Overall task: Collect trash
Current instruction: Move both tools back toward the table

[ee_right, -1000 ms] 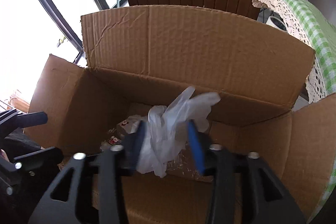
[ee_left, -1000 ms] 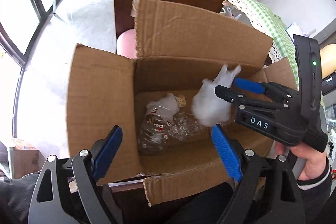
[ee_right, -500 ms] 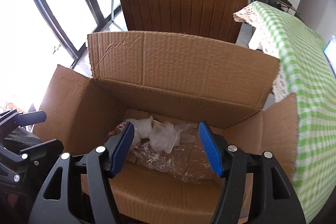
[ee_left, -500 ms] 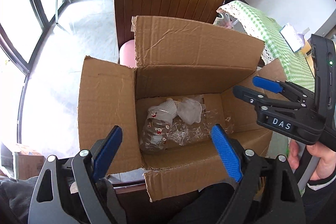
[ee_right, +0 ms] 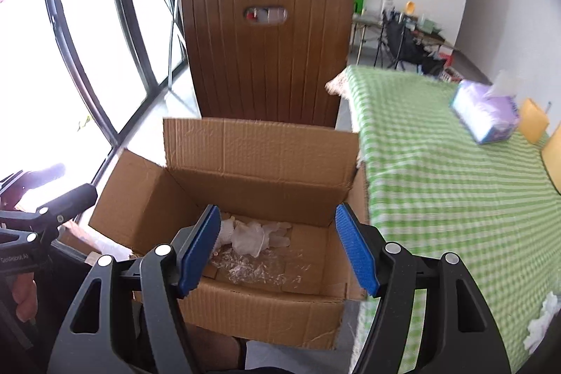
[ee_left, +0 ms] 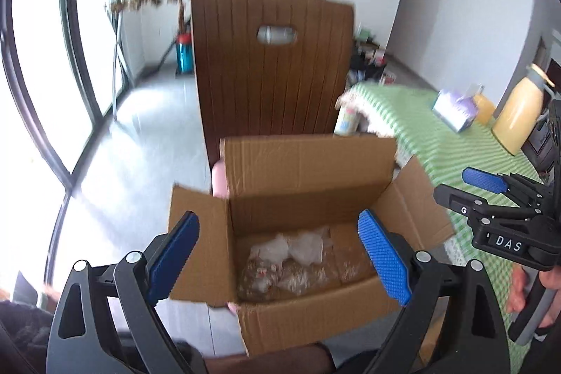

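An open cardboard box stands in front of a brown chair. Inside lie a white disposable glove, a crushed clear bottle and crinkled clear plastic. My left gripper is open and empty above the box's near edge. My right gripper is open and empty, also above the box; it shows at the right of the left wrist view. A crumpled white tissue lies on the green checked tablecloth.
A brown slatted chair stands behind the box. On the table are a purple tissue pack and a yellow bottle. Tall windows run along the left. A vacuum stands far back.
The right gripper opened and dropped the white glove into the box. Both grippers then pulled back and up, so the box looks smaller and the table has come into view.
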{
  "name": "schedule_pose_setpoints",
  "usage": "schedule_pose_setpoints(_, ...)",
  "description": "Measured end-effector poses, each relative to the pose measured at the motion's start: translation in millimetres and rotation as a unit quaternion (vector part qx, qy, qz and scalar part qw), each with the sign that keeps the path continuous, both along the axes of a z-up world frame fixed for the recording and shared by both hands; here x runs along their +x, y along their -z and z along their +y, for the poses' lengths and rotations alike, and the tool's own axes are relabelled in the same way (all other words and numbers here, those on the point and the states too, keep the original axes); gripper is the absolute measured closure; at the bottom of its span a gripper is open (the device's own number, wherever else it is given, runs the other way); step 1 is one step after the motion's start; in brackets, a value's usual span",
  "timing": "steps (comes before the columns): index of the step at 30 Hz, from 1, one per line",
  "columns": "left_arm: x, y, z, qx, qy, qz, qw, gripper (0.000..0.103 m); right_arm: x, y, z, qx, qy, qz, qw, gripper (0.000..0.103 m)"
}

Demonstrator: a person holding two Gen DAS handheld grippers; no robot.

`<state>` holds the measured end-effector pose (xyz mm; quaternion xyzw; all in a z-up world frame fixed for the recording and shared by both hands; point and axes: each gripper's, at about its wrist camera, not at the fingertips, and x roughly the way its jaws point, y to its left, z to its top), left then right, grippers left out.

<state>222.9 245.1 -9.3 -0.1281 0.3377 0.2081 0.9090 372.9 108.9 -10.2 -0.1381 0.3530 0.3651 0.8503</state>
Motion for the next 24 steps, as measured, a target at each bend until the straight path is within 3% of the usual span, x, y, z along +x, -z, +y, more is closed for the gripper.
schedule_pose_setpoints(4,-19.5,-31.5,-34.4,0.082,0.009,-0.076,0.9937,0.011,-25.1,-26.2,-35.0,0.059,0.024,-0.082,0.995,0.029)
schedule_pose_setpoints(8,-31.7,-50.7,-57.0,0.114,0.013,-0.117,0.9865,0.01,-45.4,-44.4,-69.3,0.115,0.054,-0.134,0.983,0.028)
schedule_pose_setpoints(18,-38.7,-74.6,-102.8,0.115,0.031,-0.162,0.9795,0.009,-61.8,-66.4,-162.6,0.129,0.147,-0.168,0.966,0.024)
schedule_pose_setpoints(24,-16.7,-78.6,-159.9,0.103,0.098,-0.178,0.9738,0.008,-80.3,-68.0,-243.3,0.114,0.225,-0.181,0.951,0.023)
